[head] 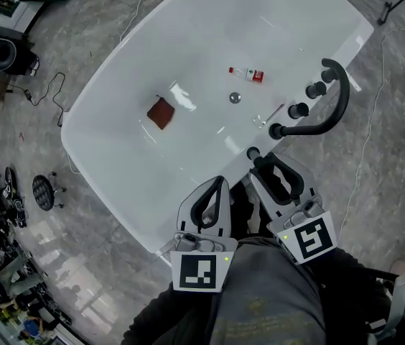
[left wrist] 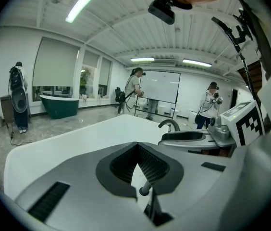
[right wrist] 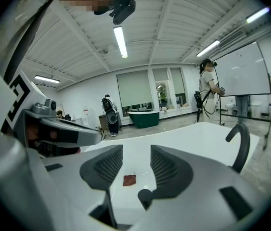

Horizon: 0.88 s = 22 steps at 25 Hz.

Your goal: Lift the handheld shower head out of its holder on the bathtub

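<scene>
Looking down at a big white bathtub (head: 210, 27), smooth and shiny, on a grey stone floor (head: 102, 250). Finding the shower head (head: 253, 153) on the near rim, in its holder: small, black, round on top, likely hard and smooth. Sitting just past the tips of the right hand-held gripper (head: 269, 162), a little to their left, very close but seemingly not touching. Probably standing up and down in the holder, with only the top end showing, so likely needing a straight pull upward. Right hand-held gripper (right wrist: 136, 150) spread wide, with nothing between its ribbed black pads, only the tub and a small reddish-brown cloth (right wrist: 129, 179) well beyond. Left hand-held gripper (head: 221, 180) closed, tips together, holding nothing, just beside the right one and a bit farther from the shower head. So right hand nearer and better placed for the grab. Farther along the same rim: round black knobs (head: 297, 110) and a tall black tap (head: 342, 95), curved like a hook. Down in the tub: a shiny metal drain (head: 235, 98) and a small bottle (head: 249, 73) with a red label. Guessing at a slippery, rounded thing to pinch.
</scene>
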Available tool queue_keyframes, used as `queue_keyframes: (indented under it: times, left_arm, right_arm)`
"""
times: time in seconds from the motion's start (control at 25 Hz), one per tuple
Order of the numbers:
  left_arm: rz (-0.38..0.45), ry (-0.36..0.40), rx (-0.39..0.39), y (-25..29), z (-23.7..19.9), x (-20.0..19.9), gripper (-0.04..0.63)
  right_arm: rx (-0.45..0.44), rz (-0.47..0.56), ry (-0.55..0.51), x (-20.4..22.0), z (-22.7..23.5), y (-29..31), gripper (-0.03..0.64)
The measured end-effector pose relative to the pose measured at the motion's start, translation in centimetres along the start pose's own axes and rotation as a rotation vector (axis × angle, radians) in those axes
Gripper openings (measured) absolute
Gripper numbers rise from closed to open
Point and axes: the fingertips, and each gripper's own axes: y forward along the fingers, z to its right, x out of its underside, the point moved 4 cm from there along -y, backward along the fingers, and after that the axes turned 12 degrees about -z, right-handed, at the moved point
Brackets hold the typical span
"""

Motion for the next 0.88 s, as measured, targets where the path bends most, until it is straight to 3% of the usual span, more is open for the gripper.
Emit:
queue_keyframes:
  times: [0.88]
  left_arm:
    - [-0.063,0.007,-0.015,2.5,-2.5,4.5,0.002]
  right_arm:
    - [0.059,0.003,0.000,4.8,1.3,4.0,0.166]
